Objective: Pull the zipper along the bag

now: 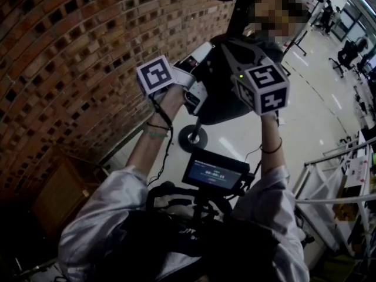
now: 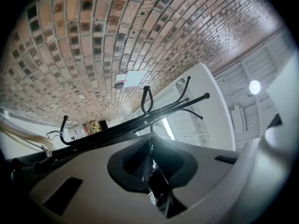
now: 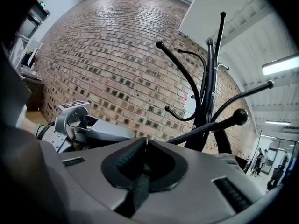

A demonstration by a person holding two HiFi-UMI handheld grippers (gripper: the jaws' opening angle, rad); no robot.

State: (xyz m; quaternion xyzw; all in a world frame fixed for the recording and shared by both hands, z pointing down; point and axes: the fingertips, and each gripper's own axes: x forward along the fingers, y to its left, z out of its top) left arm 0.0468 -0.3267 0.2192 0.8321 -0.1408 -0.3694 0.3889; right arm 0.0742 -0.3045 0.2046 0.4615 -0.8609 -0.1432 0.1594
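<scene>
Item: bag (image 1: 216,106), dark, soft-bodied, hung on a black coat stand (image 3: 209,73) in front of a brick wall (image 2: 117,41), held up between the person's two raised grippers. The zipper track is not made out in any view. Left gripper (image 2: 150,146): jaws pressed together on a dark tab (image 2: 158,178) with a small pale glint beneath it. This is judged to be the slider pull, though that cannot be confirmed. Right gripper (image 3: 145,146): jaws pressed together on a dark fabric strip (image 3: 139,190), judged to be a strap or edge of the bag that serves as the anchor. Step in hand, as judged: the slider is to be drawn along the bag while the fabric is braced. Handling notes: the pull is best made in line with the teeth, not away from the bag, so the slider is not cocked or jammed. The anchoring strip should be drawn gently the opposite way, so the track is held straight and taut. Since the bag hangs free, a sudden tug would be expected to swing it or rock the stand, so a slow, even stroke is advised. If the tab slips from the pads, it should be regripped closer to the slider.
</scene>
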